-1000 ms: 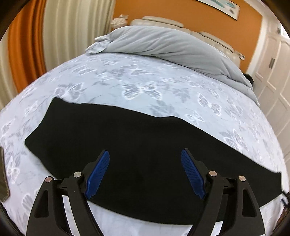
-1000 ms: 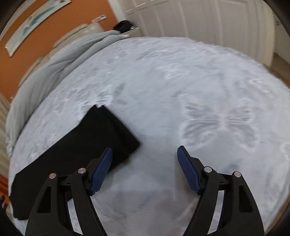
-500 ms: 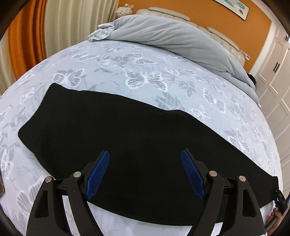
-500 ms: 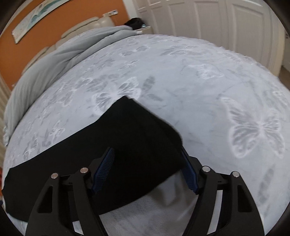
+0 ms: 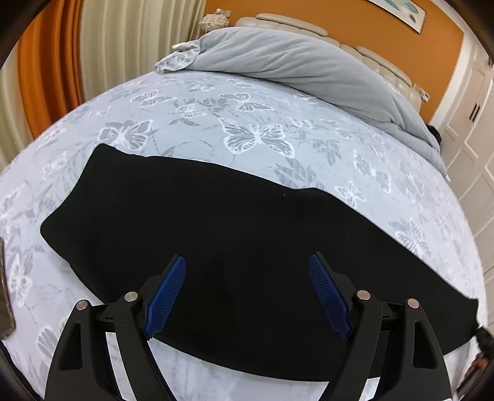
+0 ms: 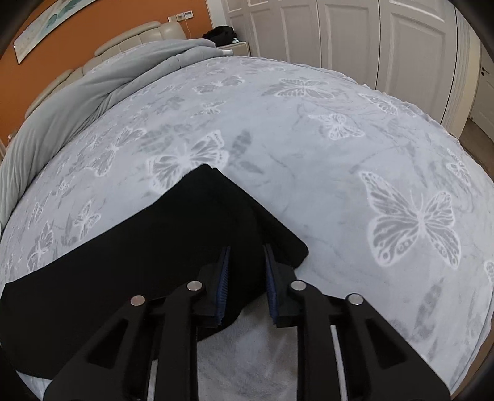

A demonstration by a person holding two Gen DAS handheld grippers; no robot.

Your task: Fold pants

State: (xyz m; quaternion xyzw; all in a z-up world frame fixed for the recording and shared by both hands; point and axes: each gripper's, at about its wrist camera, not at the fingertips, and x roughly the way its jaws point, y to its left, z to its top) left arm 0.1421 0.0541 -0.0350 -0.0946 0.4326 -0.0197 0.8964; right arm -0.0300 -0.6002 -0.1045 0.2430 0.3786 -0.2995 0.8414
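Bed w/ butterfly-print cover (image 5: 253, 101), grey duvet (image 5: 293, 58) bunched at headboard end. Black pants (image 5: 234, 234) lie flat across cover, folded lengthwise; leg-hem end (image 6: 247, 222) under right gripper. Left gripper (image 5: 247, 265) above pants' mid, jaws wide apart, nothing clamped. Right gripper (image 6: 245, 250) jaws closing, hem fabric between the pads.

A bedroom in a home: a wide bed (image 5: 278, 101) spread with a pale butterfly-print cover, a grey duvet (image 5: 293, 61) bunched against a cream padded headboard (image 5: 287, 23). Orange walls (image 6: 102, 27) carry a long framed picture (image 6: 52, 18); orange and cream curtains (image 5: 92, 55) hang on one side, white panelled wardrobe doors (image 6: 355, 40) line the other.
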